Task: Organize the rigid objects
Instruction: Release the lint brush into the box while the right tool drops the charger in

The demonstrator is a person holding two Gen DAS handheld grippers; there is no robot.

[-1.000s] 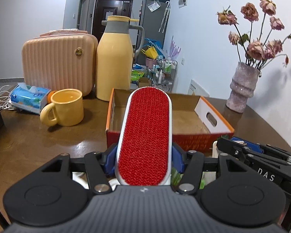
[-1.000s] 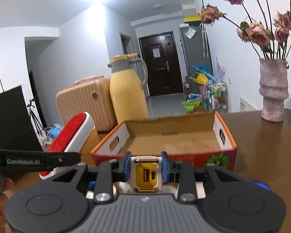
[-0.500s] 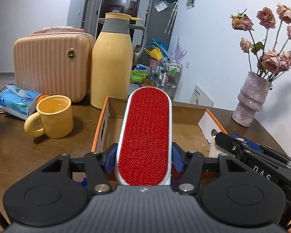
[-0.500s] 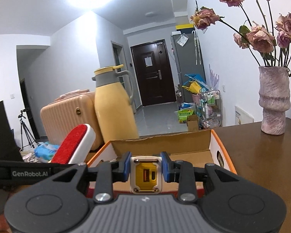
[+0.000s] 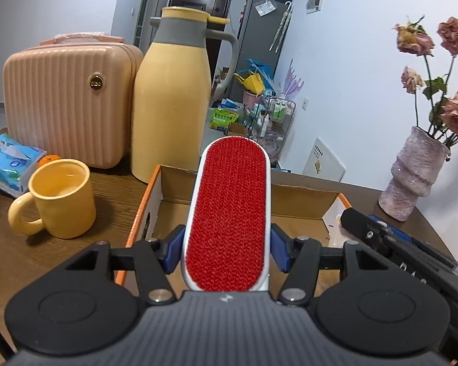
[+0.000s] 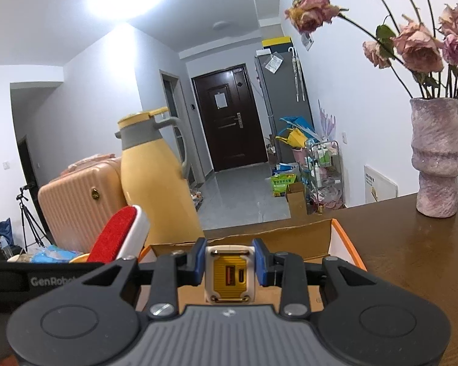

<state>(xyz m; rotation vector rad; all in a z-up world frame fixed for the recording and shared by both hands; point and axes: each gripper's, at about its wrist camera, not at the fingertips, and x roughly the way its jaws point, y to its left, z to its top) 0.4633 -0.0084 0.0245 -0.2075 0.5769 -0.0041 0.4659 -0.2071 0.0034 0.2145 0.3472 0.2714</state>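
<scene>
Above the open cardboard box [image 5: 302,213] on the wooden table [image 5: 45,259], both hand-held tools carry loads. The left gripper [image 5: 227,251] is clamped on a red-faced lint brush [image 5: 229,213], whose long white body juts forward over the box's near edge with its red pad facing up. The right gripper [image 6: 229,267] is clenched around a small white and yellow charger block [image 6: 230,274], its two ports facing the camera, and it hangs just over the box's near wall [image 6: 339,241]. The box floor that shows looks bare. Beside the box on the left stand a yellow mug [image 5: 61,198], a yellow thermos jug [image 5: 172,97] and a peach vanity case [image 5: 67,103]; a pink vase [image 6: 438,158] of dried roses stands well apart on the right. This looks like the carry-and-place step: both items seem headed into the box. The next move probably calls for lowering each tool until its item is near the box floor, keeping the two apart so they do not collide, then releasing. The long brush may need tilting flat so it lies inside rather than propped on the rim.
</scene>
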